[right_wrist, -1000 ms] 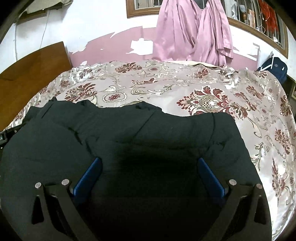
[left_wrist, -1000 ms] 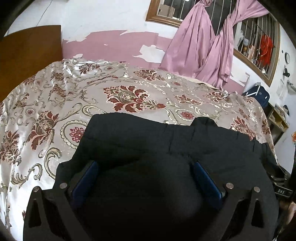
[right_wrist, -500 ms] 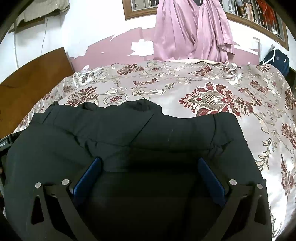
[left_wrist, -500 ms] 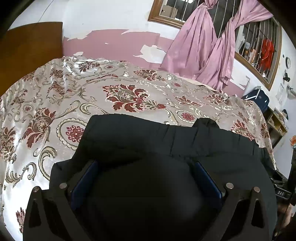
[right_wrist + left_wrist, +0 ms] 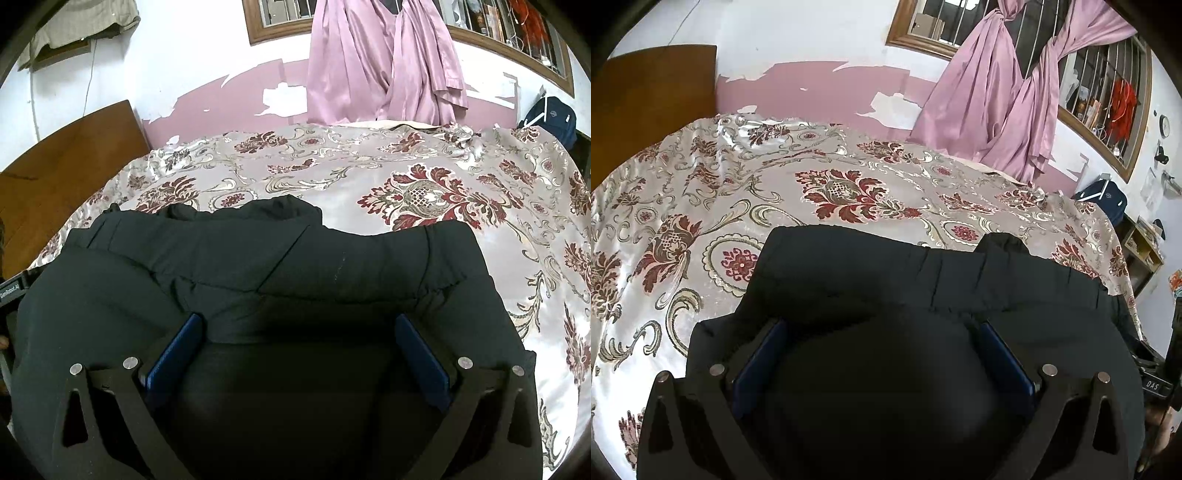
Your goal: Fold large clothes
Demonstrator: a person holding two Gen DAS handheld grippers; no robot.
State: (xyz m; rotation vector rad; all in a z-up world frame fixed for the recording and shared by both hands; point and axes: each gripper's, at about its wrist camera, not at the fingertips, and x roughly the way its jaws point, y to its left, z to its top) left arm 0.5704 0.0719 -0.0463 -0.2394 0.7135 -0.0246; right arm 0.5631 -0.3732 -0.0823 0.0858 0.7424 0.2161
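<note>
We read "DAS" on the right hand-held gripper [image 5: 1156, 384]; "GenRobot.AI" on the left hand-held gripper [image 5: 13, 288].

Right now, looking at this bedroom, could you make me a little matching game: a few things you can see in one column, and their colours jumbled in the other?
Things:
1. jacket
2. curtains
3. headboard
4. gripper pads

Colours:
A. brown wood
B. blue
C. black
D. pinkish purple

Pairs: 1-C, 2-D, 3-A, 4-B

The jacket lies on the flowered bedspread, the curtains hang at the barred window, and the headboard stands at the bed's left side.
</note>
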